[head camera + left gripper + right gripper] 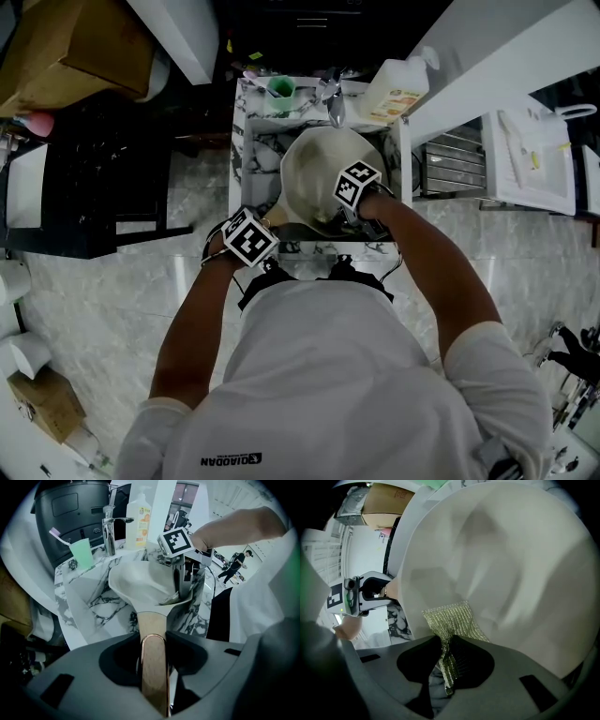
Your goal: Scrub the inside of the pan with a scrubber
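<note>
Marble-patterned sink (251,155) on a pale tiled floor; the person stands at its near edge.

Left gripper (265,228): jaws clamped on the wooden handle (152,630) of the pan (314,173). The handle runs straight out between the jaws to the pan body, near the sink's near-left corner.

Pan: sits inside the basin, its pale inside open to the head view. No contents noted other than the scrubber (450,623).

Right gripper (345,217): reaches down into the pan on the near-right side. Its jaws are closed on one end of the scrubber, a gold-green mesh pad. The free end fans out just ahead of the jaw tips and lies against the pan's inner surface.

Far edge of the sink, left to right:
- A green cup (280,87) at the far-left corner, holding a toothbrush (58,535).
- A chrome tap (330,98) at the middle.
- A white pump bottle (398,89) at the far-right corner; its fill level cannot be seen.
</note>
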`<state>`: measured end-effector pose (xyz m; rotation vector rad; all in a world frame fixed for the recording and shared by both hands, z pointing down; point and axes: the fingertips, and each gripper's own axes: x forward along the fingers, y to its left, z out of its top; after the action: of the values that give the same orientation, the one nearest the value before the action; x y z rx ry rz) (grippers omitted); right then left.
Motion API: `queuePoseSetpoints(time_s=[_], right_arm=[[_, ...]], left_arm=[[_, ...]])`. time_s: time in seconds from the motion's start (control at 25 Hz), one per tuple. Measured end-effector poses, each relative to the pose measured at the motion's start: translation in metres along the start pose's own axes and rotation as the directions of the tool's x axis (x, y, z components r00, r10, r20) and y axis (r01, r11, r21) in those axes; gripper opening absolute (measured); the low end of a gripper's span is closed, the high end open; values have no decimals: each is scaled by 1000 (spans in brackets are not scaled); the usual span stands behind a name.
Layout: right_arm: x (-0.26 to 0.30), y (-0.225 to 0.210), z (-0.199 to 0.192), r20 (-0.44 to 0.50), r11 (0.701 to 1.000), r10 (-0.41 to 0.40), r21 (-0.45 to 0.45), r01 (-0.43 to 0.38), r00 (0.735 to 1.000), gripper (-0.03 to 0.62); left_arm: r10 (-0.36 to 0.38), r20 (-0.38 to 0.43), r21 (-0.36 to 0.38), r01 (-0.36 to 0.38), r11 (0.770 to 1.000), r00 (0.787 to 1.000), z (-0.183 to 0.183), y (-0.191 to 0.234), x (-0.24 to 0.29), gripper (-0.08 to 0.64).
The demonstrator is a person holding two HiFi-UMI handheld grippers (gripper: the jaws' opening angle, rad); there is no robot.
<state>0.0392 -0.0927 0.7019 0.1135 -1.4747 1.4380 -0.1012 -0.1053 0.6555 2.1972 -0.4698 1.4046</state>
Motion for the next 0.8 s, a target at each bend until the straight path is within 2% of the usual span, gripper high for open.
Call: queuePoseSetpoints(time_s=[0.12,0.2,0.28,0.32,0.36,0.4,0.44,0.48,0.52,0.56,0.6,0.64,0.68,0.72,0.76,0.8], right_arm=[[-6,3,5,40,1000,-9,-27,10,999,104],[-16,7,16,116,997,-30,-74,38,993,102],[-33,12,32,218,981,-79,-156,114,973,85],[-44,14,42,277,962,-121,-204,181,953,81],[-57,14,53,340,929,-177,-253,271,924,81],[-72,13,64,404,875,-243,-301,379,882,81],[-87,12,75,467,796,-315,-345,498,827,81],[-101,11,85,523,688,-385,-387,614,760,81],[-113,9,95,572,550,-451,-427,718,685,80],[-122,5,103,614,385,-510,-463,798,602,78],[-128,0,110,652,203,-558,-493,846,514,78],[-131,-6,116,686,18,-590,-516,856,426,77],[-132,-9,121,717,-153,-605,-532,833,346,77],[-133,-11,126,746,-303,-606,-539,786,278,77],[-133,-12,130,771,-429,-597,-541,723,222,77],[-132,-14,134,791,-534,-585,-542,649,179,77]], left_arm=[[-8,-1,-7,8,1000,1000,-1,-1,0,173],[-13,-2,-10,13,1000,1000,-1,-1,0,173],[-17,-2,-11,17,1000,1000,-1,-1,0,173],[-17,-2,-11,17,1000,1000,-1,-1,0,173],[-17,-3,-12,17,1000,1000,-1,-1,0,173],[-17,-4,-13,17,1000,1000,-1,-1,0,173],[-18,-6,-15,18,1000,1000,-2,0,0,173],[-19,-8,-17,19,1000,1000,-2,0,0,173],[-21,-9,-20,21,1000,1000,-2,0,0,173],[-24,-9,-22,23,999,1000,-2,-1,0,173],[-25,-10,-23,24,999,1000,-2,-1,0,173],[-25,-10,-23,25,999,1000,-2,-1,0,173],[-24,-10,-22,24,999,1000,-3,-1,0,173],[-22,-11,-21,22,1000,1000,-3,-1,0,173],[-21,-11,-20,20,1000,1000,-3,0,0,173],[-19,-11,-19,19,1000,1000,-3,0,0,173]])
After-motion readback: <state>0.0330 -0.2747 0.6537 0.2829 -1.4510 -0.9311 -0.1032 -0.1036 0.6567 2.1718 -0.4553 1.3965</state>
